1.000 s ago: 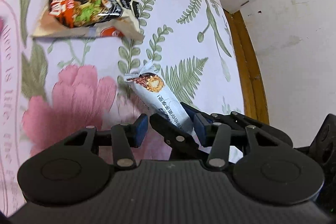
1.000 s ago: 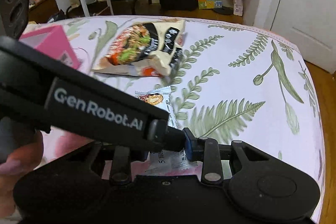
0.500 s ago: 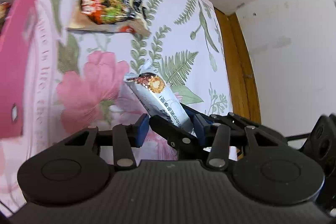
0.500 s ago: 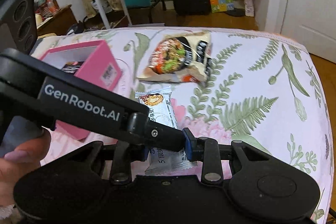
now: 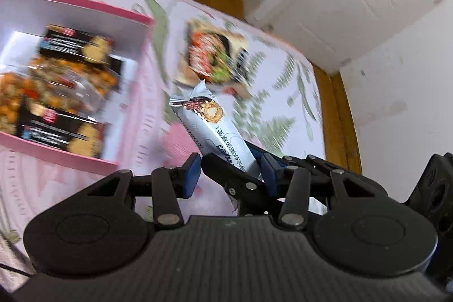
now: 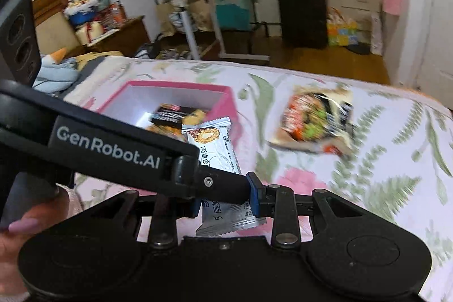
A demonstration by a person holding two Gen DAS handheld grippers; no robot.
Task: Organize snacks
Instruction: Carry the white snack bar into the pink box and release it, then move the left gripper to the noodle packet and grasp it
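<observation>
A silver snack bar (image 5: 209, 126) with a nut-cluster picture hangs above the floral bedsheet, pinched at its lower end by both grippers. My right gripper (image 6: 225, 201) is shut on the snack bar (image 6: 215, 149). My left gripper (image 5: 230, 174) closes around the same bar, with one black finger (image 5: 226, 174) of the right gripper also between its pads. Its arm (image 6: 107, 149) crosses the right wrist view. An open pink box (image 5: 85, 4) holding several snack packets lies to the left, also seen as the pink box (image 6: 175, 84). A noodle packet (image 5: 215, 58) lies on the sheet beyond the bar.
The noodle packet (image 6: 314, 120) lies right of the box. A person's hand (image 6: 25, 222) holds the left gripper. The bed edge (image 5: 317, 92) drops to wooden floor on the right. A black suitcase (image 6: 303, 13) and cluttered shelves stand beyond the bed.
Both grippers have risen together with the snack bar and swung left. The pink box has come fully into view, and the noodle packet now looks farther away.
</observation>
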